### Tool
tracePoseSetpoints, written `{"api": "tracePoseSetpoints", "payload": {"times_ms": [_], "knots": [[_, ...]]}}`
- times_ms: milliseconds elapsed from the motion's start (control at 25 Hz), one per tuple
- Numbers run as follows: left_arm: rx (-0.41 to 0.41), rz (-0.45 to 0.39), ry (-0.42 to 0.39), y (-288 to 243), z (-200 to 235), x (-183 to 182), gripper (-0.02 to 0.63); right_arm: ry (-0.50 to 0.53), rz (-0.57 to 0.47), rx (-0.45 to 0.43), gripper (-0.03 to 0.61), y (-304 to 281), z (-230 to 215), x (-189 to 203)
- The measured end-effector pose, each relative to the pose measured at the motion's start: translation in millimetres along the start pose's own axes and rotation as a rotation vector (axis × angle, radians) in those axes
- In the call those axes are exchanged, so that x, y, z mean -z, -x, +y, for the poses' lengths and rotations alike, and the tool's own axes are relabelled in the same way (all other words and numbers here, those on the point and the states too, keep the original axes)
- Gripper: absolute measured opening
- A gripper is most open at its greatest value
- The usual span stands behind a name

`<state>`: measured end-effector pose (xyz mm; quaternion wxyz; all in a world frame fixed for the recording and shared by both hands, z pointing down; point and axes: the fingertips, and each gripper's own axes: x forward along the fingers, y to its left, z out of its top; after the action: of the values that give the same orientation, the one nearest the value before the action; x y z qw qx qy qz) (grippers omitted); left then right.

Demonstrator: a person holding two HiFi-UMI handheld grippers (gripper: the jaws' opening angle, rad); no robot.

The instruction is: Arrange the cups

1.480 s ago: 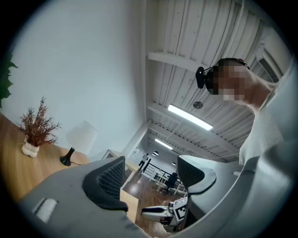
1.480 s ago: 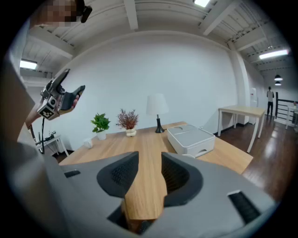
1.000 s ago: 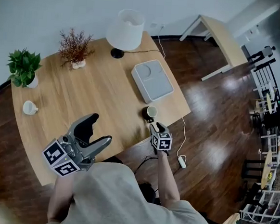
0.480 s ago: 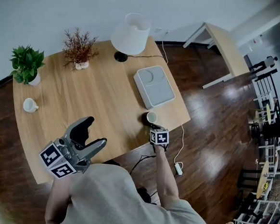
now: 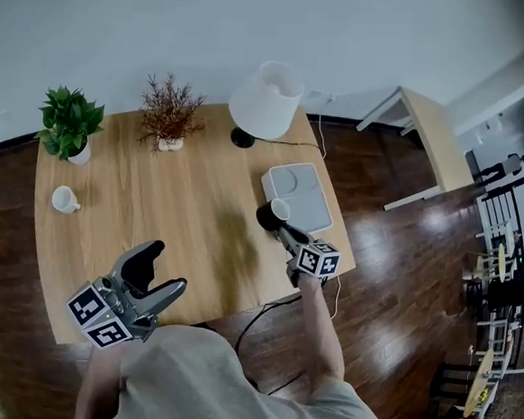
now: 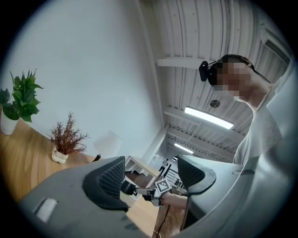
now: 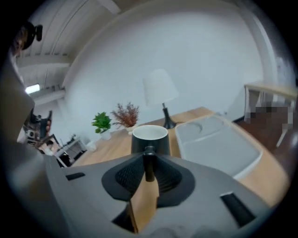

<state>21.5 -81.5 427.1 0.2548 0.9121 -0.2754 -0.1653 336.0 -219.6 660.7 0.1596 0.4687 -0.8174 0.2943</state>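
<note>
A black cup (image 5: 273, 214) with a white inside hangs in the air beside the grey tray (image 5: 309, 203). My right gripper (image 5: 284, 230) grips it by the handle. In the right gripper view the pads pinch the handle (image 7: 149, 163) below the cup (image 7: 149, 138); the jaws are opening slightly with the handle still between them. A white cup (image 5: 63, 200) stands near the table's left edge. My left gripper (image 5: 166, 268) hovers open and holds nothing over the table's front left. From the left gripper view, the black cup (image 6: 126, 187) shows between its jaws, far off.
A white lamp (image 5: 266, 99), a dried plant (image 5: 170, 111) and a green plant (image 5: 68, 123) stand along the table's far edge. A cable runs off the table's right side. A light side table (image 5: 431, 127) and wire racks (image 5: 500, 286) stand on the dark floor.
The right gripper shut on the black cup's handle at the table's front edge, then lifted it up and toward the tray. The left gripper drifted slightly.
</note>
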Motion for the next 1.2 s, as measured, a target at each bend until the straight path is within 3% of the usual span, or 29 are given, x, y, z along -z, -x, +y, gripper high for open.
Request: {"api": "tracePoseSetpoints", "payload": {"times_ms": [160, 280, 480, 640, 680, 720, 800, 880, 960, 1080, 1200], "knots": [[-0.065, -0.006, -0.013, 13, 6, 0, 0.341, 0.062, -0.005, 0.314, 0.086, -23, -141, -69], [-0.124, -0.004, -0.009, 24, 12, 3, 0.341, 0.022, 0.041, 0.459, 0.086, -40, -205, -82], [-0.177, -0.027, -0.008, 35, 17, -3, 0.341, 0.099, 0.114, 0.526, 0.082, -55, -225, -86], [-0.184, -0.048, -0.006, 41, 19, -7, 0.341, 0.117, 0.175, 0.59, 0.092, -53, -227, -67], [-0.185, -0.055, -0.006, 42, 20, -8, 0.341, 0.114, 0.171, 0.623, 0.1, -48, -227, -66], [-0.187, -0.064, -0.007, 44, 21, -10, 0.341, 0.093, 0.146, 0.655, 0.148, -40, -224, -66], [-0.19, -0.085, -0.006, 50, 24, -14, 0.341, -0.012, 0.037, 0.684, 0.163, -18, -207, -66], [-0.195, -0.109, 0.001, 59, 29, -19, 0.341, -0.103, -0.09, 0.603, 0.158, -11, -155, -64], [-0.204, -0.14, 0.007, 72, 36, -23, 0.341, -0.059, -0.125, 0.385, 0.106, -46, -72, -50], [-0.226, -0.2, 0.003, 100, 47, -35, 0.341, 0.21, -0.015, 0.032, 0.106, -129, 78, -12], [-0.269, -0.273, -0.026, 137, 54, -58, 0.341, 0.447, 0.093, -0.215, 0.105, -189, 229, 13]]}}
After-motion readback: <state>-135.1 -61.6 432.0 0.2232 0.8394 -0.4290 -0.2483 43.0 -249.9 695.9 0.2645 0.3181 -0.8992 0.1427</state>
